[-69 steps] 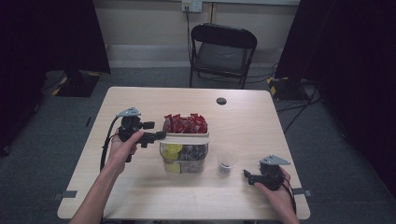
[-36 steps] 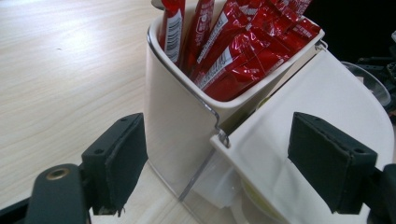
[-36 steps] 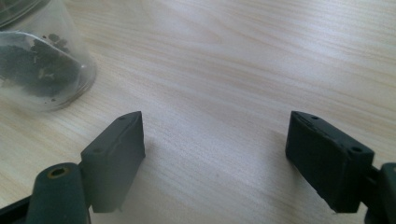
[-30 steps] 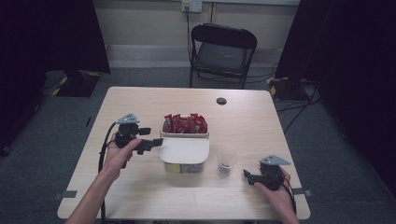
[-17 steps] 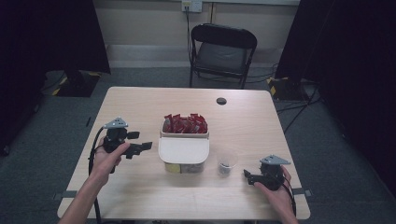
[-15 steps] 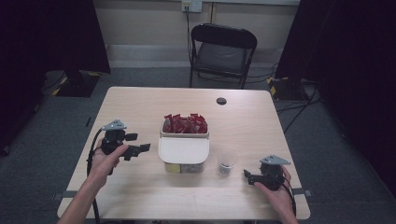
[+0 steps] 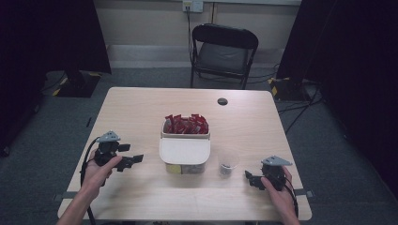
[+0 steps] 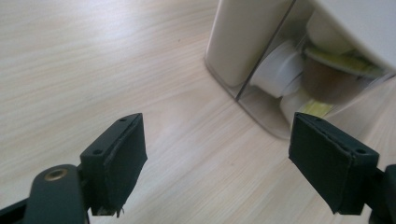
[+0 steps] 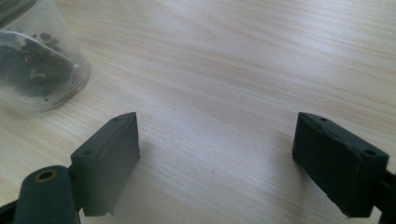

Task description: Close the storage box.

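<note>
From the high view I looked down on a pale wooden table point(image 7: 141, 112) in a dark-curtained room, a black folding chair point(image 7: 224, 52) behind it and a small dark disc point(image 7: 222, 101) near its far edge. At the table's middle sat a clear container point(image 7: 185, 154) with a white lid over its near half and red packets point(image 7: 186, 124) standing in its far half; a small clear cup point(image 7: 227, 163) with dark bits stood just beside it. My left gripper point(image 7: 135, 160) lay left of the container, apart from it, and my right gripper point(image 7: 249, 177) rested near the cup.

In the left gripper view the jaws were spread wide over bare wood, gripping nothing, with the container point(image 8: 275, 70) ahead showing white pods through its clear wall.

In the right gripper view the jaws were likewise spread and empty, the cup point(image 9: 35, 56) off to the upper left, not touching.
</note>
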Motion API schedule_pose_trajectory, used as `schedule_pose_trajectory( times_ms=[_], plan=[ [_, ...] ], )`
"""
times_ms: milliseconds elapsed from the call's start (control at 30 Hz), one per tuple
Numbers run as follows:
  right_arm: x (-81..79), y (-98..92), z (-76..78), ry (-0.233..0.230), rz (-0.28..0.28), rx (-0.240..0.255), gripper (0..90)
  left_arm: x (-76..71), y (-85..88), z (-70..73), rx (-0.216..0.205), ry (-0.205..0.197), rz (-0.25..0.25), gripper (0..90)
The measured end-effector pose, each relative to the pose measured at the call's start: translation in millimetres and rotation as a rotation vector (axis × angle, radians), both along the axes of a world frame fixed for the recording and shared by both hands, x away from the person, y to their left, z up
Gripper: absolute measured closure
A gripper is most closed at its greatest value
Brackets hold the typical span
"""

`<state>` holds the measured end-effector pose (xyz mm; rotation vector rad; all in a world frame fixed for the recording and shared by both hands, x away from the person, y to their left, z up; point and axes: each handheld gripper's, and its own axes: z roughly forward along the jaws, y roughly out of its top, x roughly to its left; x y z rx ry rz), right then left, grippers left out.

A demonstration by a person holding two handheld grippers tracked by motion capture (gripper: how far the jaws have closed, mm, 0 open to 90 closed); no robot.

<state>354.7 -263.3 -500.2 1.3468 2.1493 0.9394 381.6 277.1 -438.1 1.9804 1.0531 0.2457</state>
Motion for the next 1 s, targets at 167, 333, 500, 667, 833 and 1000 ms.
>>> schedule_pose_trajectory(
  times_ms=[167, 333, 500, 667, 833, 1000],
  plan=[
    [0.1, -0.6, 0.0, 0.000, 0.008, -0.001, 14.3, -6.2, 0.5, -6.4, 0.062, 0.014, 0.009, 18.3],
    [-0.2, -0.5, 0.0, 0.001, 0.007, -0.002, 14.1, -15.1, 4.9, -15.1, 0.069, 0.018, 0.007, 18.0],
    [-0.2, -0.4, 0.0, 0.001, 0.006, -0.002, 14.1, -20.7, 12.8, -29.8, 0.110, 0.034, 0.045, 18.0],
    [-0.2, -0.4, -0.1, 0.000, 0.005, -0.002, 14.0, -24.0, 17.5, -45.2, 0.128, 0.066, 0.082, 17.9],
    [-0.2, -0.4, 0.0, 0.001, 0.005, -0.003, 14.0, -27.4, 13.0, -54.0, 0.153, 0.047, 0.088, 16.5],
    [-0.2, -0.4, -0.1, 0.001, 0.005, -0.003, 13.9, -27.3, 7.3, -58.9, 0.194, -0.019, 0.093, 14.9]
  ],
)
